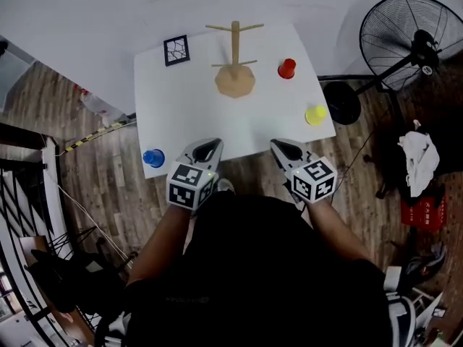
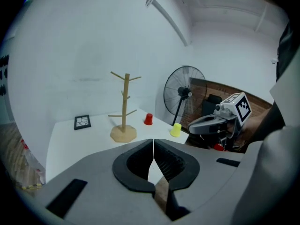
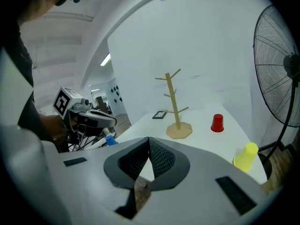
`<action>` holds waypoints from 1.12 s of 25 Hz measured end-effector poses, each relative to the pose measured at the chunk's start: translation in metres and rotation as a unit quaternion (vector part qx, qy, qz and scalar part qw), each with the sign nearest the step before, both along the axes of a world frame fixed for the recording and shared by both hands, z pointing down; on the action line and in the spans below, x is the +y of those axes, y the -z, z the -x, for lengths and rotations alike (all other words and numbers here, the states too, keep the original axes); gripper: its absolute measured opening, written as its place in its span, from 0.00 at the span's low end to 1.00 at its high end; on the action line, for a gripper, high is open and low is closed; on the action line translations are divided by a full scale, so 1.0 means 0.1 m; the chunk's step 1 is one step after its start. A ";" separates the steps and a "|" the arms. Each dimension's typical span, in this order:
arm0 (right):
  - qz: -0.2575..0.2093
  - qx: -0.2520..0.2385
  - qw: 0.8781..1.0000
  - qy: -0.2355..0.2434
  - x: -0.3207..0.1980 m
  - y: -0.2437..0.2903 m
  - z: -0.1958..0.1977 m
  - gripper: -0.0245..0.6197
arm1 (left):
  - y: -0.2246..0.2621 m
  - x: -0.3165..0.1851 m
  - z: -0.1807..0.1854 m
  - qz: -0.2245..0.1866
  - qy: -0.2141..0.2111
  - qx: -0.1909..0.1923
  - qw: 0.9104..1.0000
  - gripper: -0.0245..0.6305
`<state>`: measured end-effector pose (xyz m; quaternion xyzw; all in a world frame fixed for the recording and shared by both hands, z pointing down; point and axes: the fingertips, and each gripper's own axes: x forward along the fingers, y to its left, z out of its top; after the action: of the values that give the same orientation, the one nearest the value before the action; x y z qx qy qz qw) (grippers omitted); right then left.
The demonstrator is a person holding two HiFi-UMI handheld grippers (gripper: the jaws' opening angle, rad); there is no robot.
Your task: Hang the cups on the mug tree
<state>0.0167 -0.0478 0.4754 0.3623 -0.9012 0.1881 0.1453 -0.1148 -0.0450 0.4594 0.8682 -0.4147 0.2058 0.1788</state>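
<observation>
A wooden mug tree stands upright near the far edge of a white table. Three cups stand upside down on the table: a red one right of the tree, a yellow one at the right edge, a blue one at the near left corner. My left gripper and right gripper hover at the table's near edge, both shut and empty.
A black-framed marker card lies at the table's far left. A black standing fan stands on the wooden floor to the right of the table. Clutter and a white cloth sit further right.
</observation>
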 end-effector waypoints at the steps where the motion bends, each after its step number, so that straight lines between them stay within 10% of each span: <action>1: 0.001 0.001 1.000 -0.005 -0.06 -0.01 0.04 0.05 | -0.01 -0.08 0.04 0.000 -0.005 0.001 1.000 0.07; 13: 0.016 0.006 1.000 -0.008 -0.53 -0.13 0.28 0.05 | -0.16 -0.58 0.25 0.014 -0.016 -0.005 1.000 0.07; 28: 0.006 0.011 0.995 0.100 -1.15 -0.04 0.40 0.05 | -0.08 -0.86 0.31 0.000 0.074 -0.009 0.997 0.07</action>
<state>-0.0229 -0.1627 0.4790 0.2720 -0.9301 0.1736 0.1756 -0.1453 -0.1308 0.4673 0.8329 -0.4796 0.2001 0.1902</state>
